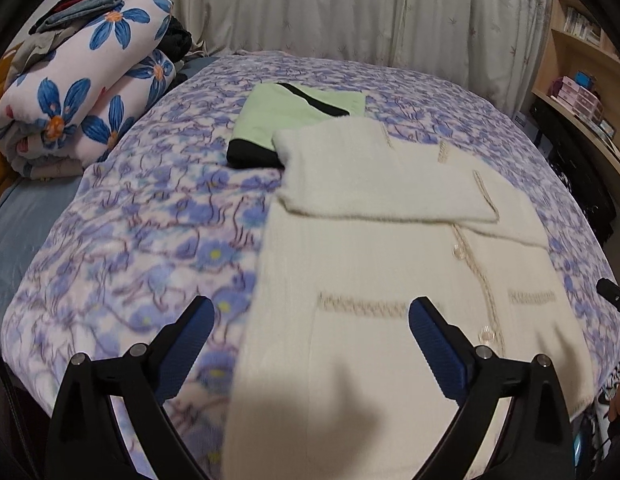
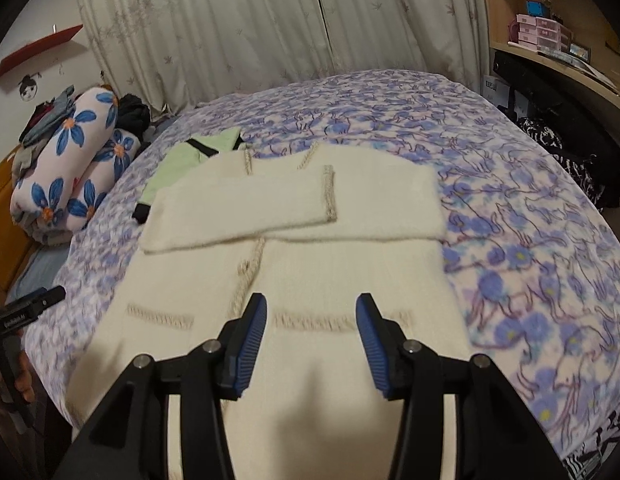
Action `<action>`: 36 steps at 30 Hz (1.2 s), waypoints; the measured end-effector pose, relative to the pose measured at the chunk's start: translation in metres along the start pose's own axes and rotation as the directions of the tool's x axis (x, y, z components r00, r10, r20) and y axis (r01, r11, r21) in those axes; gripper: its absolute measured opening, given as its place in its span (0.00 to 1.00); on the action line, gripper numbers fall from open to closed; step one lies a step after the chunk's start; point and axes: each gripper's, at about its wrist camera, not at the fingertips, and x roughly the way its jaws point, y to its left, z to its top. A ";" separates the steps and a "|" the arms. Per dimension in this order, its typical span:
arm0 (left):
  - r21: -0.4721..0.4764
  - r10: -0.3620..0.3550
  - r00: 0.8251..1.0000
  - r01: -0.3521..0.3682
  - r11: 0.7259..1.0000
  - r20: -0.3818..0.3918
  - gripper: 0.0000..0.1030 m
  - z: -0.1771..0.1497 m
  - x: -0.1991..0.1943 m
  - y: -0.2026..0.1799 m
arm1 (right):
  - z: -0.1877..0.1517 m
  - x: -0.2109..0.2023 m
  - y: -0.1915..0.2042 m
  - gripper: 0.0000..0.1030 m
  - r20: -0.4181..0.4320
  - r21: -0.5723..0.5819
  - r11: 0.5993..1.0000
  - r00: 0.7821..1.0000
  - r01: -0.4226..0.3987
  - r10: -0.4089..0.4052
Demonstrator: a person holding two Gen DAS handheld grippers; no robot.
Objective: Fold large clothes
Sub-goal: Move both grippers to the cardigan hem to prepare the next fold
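A cream knitted cardigan point(image 1: 370, 264) lies flat on the bed, buttons up, both sleeves folded across its chest; it also shows in the right wrist view point(image 2: 310, 248). My left gripper point(image 1: 312, 320) is open and empty, hovering over the cardigan's lower left edge. My right gripper point(image 2: 311, 314) is open and empty above the cardigan's lower right half, near a pocket trim point(image 2: 310, 322). The tip of the right gripper point(image 1: 612, 294) shows at the left view's right edge. The left gripper point(image 2: 26, 308) shows at the right view's left edge.
A folded green and black garment point(image 1: 294, 120) lies just beyond the cardigan. A rolled flowered quilt point(image 1: 82, 96) with clothes on top sits at the bed's left. The blue flowered blanket point(image 1: 142, 232) covers the bed. Curtains hang behind; shelves and a desk point(image 2: 550, 60) stand at the right.
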 end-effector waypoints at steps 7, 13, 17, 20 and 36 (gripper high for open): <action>-0.035 -0.001 0.997 -0.001 0.999 -0.073 0.94 -0.043 0.007 0.020 | -0.043 -0.003 -0.020 0.45 -0.064 -0.012 1.000 0.998 0.026 -0.026; -0.104 -0.038 0.988 0.023 0.994 -0.153 0.94 -0.079 0.029 0.051 | -0.075 0.006 -0.050 0.45 -0.141 0.017 0.999 0.989 0.049 -0.046; -0.159 -0.080 0.975 0.047 0.986 -0.208 0.94 -0.092 0.046 0.068 | -0.088 0.009 -0.077 0.45 -0.171 0.069 0.994 0.983 0.086 -0.073; -0.173 -0.106 0.968 0.067 0.983 -0.227 0.94 -0.098 0.054 0.072 | -0.098 0.010 -0.101 0.45 -0.203 0.142 0.987 0.978 0.079 -0.049; -0.012 -0.188 0.949 0.191 0.981 -0.252 0.94 -0.109 0.061 0.055 | -0.117 0.007 -0.144 0.45 -0.281 0.190 0.981 0.959 0.027 0.028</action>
